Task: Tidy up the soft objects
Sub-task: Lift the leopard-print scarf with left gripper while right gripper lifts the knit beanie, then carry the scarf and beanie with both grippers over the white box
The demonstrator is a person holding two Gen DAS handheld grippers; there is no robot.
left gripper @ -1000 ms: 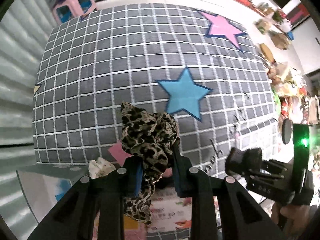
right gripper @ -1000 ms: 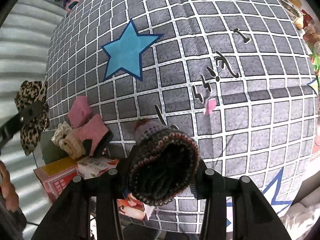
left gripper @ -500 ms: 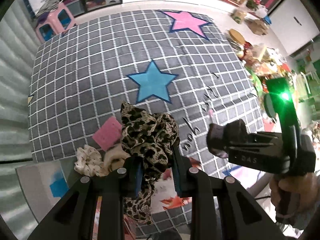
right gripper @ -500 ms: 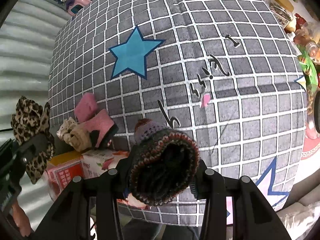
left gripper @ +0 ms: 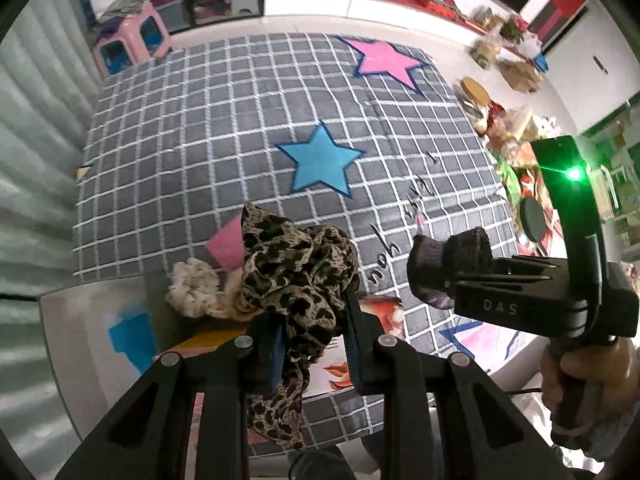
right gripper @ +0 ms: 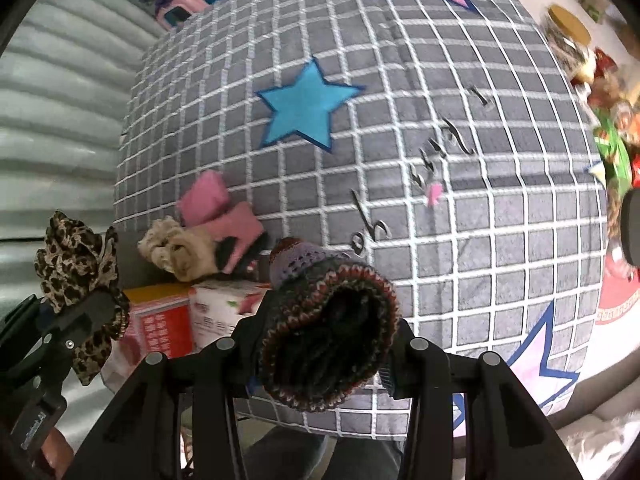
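While left gripper (left gripper: pixel 312 336) jaws pinch crinkled leopard scrunchie (left gripper: pixel 296 276), right gripper (right gripper: pixel 324 344) jaws clamp ribbed knit hat (right gripper: pixel 328 336)

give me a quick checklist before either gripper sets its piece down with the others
1. Left gripper shut on the scrunchie: ok.
2. Right gripper shut on the knit piece: ok.
3. Both pieces lifted off the rug: ok.
4. Grippers apart, not touching: ok.
5. Pile of cream and pink pieces in view at the rug's edge: ok.
6. Free room beside the pile: cannot tell; the scrunchie hides part of it.
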